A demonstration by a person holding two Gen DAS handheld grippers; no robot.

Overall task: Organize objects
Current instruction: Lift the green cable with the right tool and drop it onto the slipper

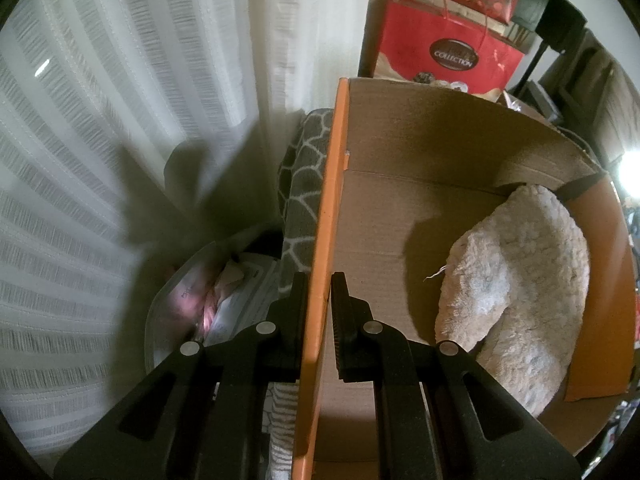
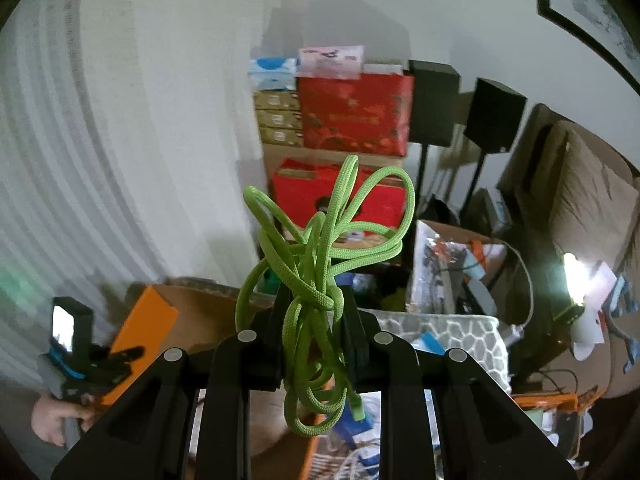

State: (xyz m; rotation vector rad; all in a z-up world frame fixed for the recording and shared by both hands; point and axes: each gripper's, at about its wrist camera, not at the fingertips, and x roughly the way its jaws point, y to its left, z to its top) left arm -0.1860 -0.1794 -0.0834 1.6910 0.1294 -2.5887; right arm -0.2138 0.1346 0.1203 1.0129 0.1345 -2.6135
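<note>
My left gripper [image 1: 319,280] is shut on the orange flap [image 1: 326,216] of an open cardboard box [image 1: 400,184]; one finger is outside the flap, one inside. A fluffy cream plush cushion [image 1: 516,292] lies inside the box at the right. My right gripper [image 2: 310,292] is shut on a tangled green braided cord [image 2: 320,256], held up in the air with loops sticking up and hanging down. The left gripper [image 2: 120,354] and the orange flap [image 2: 142,320] also show low at the left of the right wrist view.
White curtains [image 1: 120,120] hang at the left. A grey patterned basket [image 1: 304,184] and a plastic bag [image 1: 208,300] sit beside the box. Red gift bags [image 1: 444,44] and stacked boxes [image 2: 352,116] stand behind. Speakers [image 2: 492,116], a sofa [image 2: 580,184] and clutter fill the right.
</note>
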